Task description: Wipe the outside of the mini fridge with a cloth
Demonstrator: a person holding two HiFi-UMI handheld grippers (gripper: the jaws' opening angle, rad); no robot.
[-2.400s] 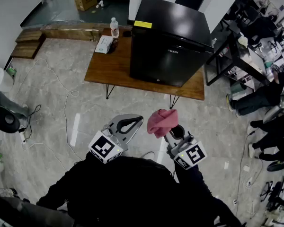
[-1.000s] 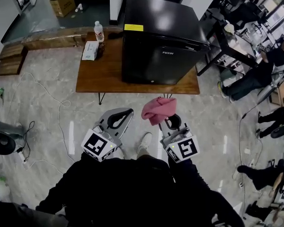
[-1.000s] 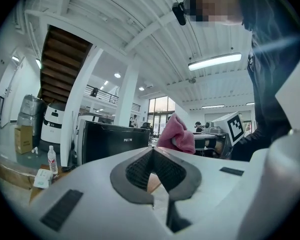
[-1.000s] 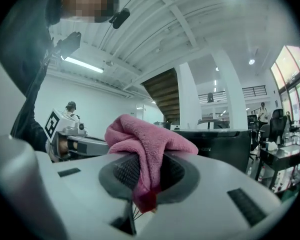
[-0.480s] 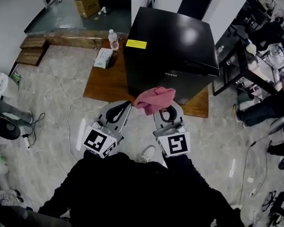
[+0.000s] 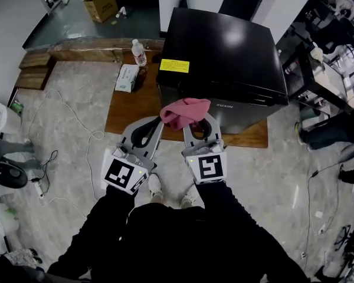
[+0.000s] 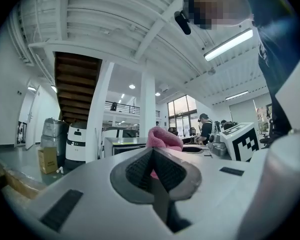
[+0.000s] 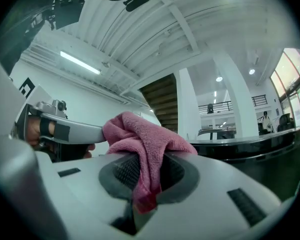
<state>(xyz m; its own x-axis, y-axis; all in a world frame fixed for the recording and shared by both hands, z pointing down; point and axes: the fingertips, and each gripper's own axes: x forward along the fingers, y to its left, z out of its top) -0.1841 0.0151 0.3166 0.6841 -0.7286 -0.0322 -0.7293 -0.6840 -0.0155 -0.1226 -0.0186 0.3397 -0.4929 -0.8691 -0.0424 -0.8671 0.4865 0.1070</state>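
Right gripper (image 6: 199,127) has its jaws clamped on a pink cloth (image 6: 185,111), which bunches up over the jaw tips; in the right gripper view a fold of the fabric runs down between the two ribbed pads (image 8: 124,170) and sticks out below them. Beside it, the left gripper (image 6: 153,127) has its jaws pressed together with nothing between them, and its tip lies close to the cloth's left edge. Both grippers are held in front of the person's body and point toward the black mini fridge (image 6: 224,58). From the head view the cloth overlaps the lower front of the fridge door, though contact cannot be made out. That fridge stands on a low wooden table (image 6: 128,112) and carries a yellow label (image 6: 174,66) on its top near the left edge. On the table to the left of the fridge are a water bottle (image 6: 139,50) and a tissue pack (image 6: 127,77)
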